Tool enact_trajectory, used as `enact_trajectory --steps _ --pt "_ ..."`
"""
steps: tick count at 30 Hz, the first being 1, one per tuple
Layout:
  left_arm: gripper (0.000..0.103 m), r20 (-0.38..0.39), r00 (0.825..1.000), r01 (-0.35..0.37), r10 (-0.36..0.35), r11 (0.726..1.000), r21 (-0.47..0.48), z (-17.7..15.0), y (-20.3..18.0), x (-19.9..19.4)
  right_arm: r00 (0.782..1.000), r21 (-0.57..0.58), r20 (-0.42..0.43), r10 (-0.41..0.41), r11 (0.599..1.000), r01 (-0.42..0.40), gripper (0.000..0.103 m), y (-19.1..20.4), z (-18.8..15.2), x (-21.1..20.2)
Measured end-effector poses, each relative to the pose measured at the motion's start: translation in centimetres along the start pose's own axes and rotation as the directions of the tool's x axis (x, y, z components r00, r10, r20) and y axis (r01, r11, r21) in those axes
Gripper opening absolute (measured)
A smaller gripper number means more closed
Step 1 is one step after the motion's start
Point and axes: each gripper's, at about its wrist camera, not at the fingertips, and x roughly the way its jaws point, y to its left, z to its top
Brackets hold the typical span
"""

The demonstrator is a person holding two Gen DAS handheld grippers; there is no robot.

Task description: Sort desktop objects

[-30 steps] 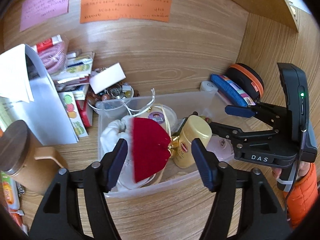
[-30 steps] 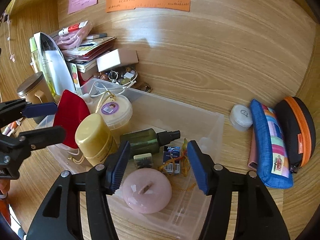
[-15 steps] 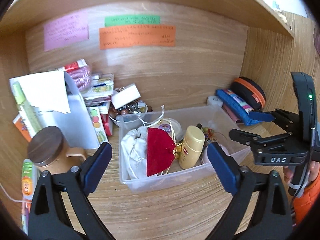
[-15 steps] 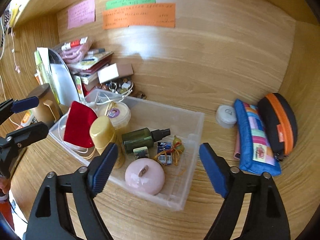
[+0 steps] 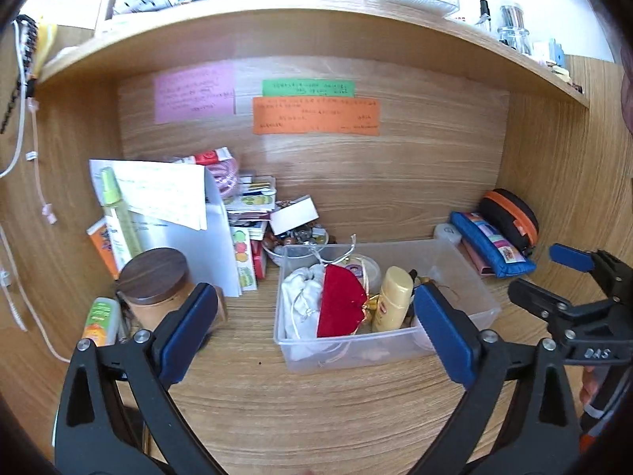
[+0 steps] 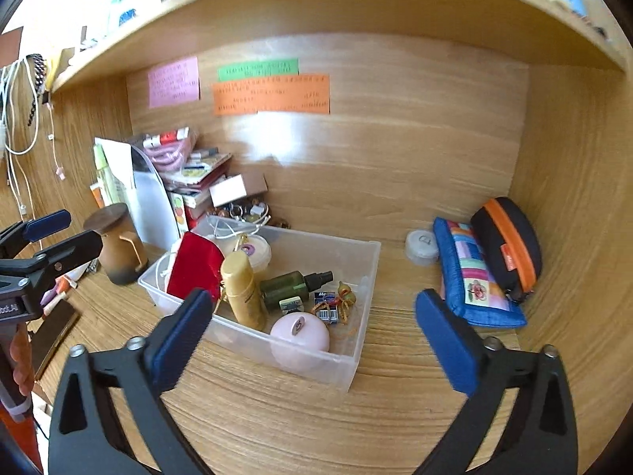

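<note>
Pulled back and up from the clear bin (image 5: 385, 350), both claws, left gripper (image 5: 316, 332) wide and right gripper (image 6: 312, 336) still opening, nothing between; red pouch (image 5: 340, 308) at bin's nine o'clock end, likely soft, light, best pinched mid-body.

Red pouch (image 5: 340, 301), yellow bottle (image 5: 391, 299), pink ball (image 6: 299, 336), patchwork-patterned blue case (image 6: 472, 277).

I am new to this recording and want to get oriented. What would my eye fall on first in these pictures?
Probably the clear plastic bin at the desk's middle, crowded with a red velvet pouch, a yellow bottle and a pink round case. Next, the blue patchwork pouch against the right wall, and the orange note on the back panel.
</note>
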Motion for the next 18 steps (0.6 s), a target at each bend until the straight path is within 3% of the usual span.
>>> enact_trajectory --steps 6,18 --pt "0.101 0.016 0.999 -0.028 0.028 1.0 0.003 -1.4 -0.9 -0.7 0.999 0.011 0.027 -0.042 0.999 0.041 0.103 1.1 -1.5 -1.4" --pt "0.101 0.02 1.0 -0.019 0.019 1.0 0.005 -3.9 -2.3 -1.1 0.997 0.055 -0.001 -0.082 0.995 0.082 0.103 1.7 -4.8 -1.4"
